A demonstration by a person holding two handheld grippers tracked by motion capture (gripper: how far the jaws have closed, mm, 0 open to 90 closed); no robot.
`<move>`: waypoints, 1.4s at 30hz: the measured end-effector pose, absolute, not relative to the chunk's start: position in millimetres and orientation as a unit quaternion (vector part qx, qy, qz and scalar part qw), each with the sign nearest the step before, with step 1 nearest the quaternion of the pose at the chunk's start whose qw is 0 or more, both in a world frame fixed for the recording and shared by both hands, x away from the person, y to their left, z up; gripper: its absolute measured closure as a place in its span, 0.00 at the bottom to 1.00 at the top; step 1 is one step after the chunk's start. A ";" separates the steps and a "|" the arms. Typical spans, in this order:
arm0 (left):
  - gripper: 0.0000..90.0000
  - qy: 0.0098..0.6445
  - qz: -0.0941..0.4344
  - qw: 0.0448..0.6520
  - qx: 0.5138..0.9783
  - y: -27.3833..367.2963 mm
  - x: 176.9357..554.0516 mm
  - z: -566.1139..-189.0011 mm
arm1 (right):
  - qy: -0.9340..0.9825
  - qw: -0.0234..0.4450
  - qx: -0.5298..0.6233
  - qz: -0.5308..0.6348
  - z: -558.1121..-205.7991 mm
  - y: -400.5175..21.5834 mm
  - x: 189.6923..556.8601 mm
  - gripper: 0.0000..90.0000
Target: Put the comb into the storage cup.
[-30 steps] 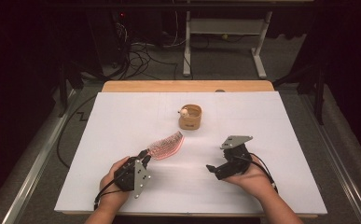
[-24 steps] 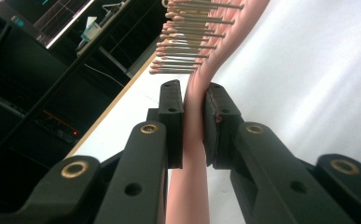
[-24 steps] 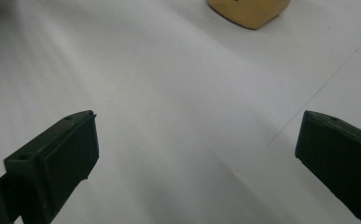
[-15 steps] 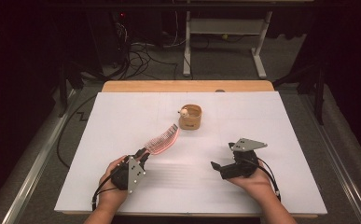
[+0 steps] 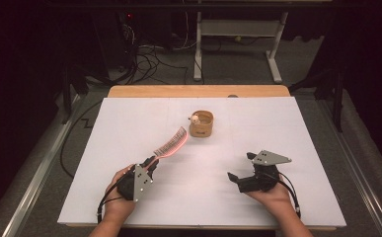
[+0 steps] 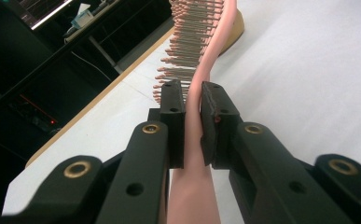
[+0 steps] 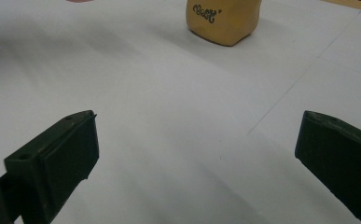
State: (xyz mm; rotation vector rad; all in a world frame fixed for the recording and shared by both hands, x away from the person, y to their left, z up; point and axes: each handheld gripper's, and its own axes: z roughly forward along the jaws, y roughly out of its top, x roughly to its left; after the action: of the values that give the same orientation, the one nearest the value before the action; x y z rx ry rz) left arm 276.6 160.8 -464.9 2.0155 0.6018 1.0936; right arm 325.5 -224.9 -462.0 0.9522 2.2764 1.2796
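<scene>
A pink comb [image 5: 171, 142] with a long row of fine teeth juts from my left gripper [image 5: 151, 163] toward the far right, held above the white table. In the left gripper view the jaws of the left gripper [image 6: 193, 100] are shut on the comb's pink spine [image 6: 201, 46], teeth to the left. A tan cup [image 5: 201, 124] stands just beyond the comb's tip, with a small white thing on its rim. My right gripper [image 5: 240, 166] rests near the front right, open, nothing between its jaws. The right gripper [image 7: 199, 126] faces the tan cup [image 7: 225, 18] across bare table.
A white sheet [image 5: 277, 123] covers the table, with a wooden strip [image 5: 198, 91] along the far edge. Beyond it are dark floor, cables and a white desk frame [image 5: 238, 29]. Both hands come in from the front edge.
The right gripper has slid a little to the right and toward the front edge. The comb's free end has swung slightly up and away, closer to the cup. The left hand stays put.
</scene>
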 end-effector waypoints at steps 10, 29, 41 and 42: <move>0.90 0.237 0.427 0.392 0.780 161.8 274.3 -461.8 | 0.810 0.172 0.332 0.451 -464.8 -218.8 324.1 0.00; 0.91 0.268 0.381 0.474 0.747 173.9 270.2 -448.0 | 0.798 0.143 0.332 0.482 -465.4 -212.6 321.0 0.00; 0.91 0.263 0.367 0.500 0.739 172.0 264.7 -441.6 | 0.798 0.128 0.320 0.495 -467.0 -198.0 316.9 0.00; 0.91 0.262 0.365 0.501 0.739 171.7 264.6 -441.4 | 0.796 0.127 0.320 0.498 -466.4 -196.2 316.3 0.00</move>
State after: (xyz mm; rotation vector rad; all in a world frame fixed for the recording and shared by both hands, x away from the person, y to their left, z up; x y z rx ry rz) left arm 264.6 171.7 -441.4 1.7869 0.6338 0.8835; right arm 316.3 -196.2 -466.4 0.9326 2.3165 1.4487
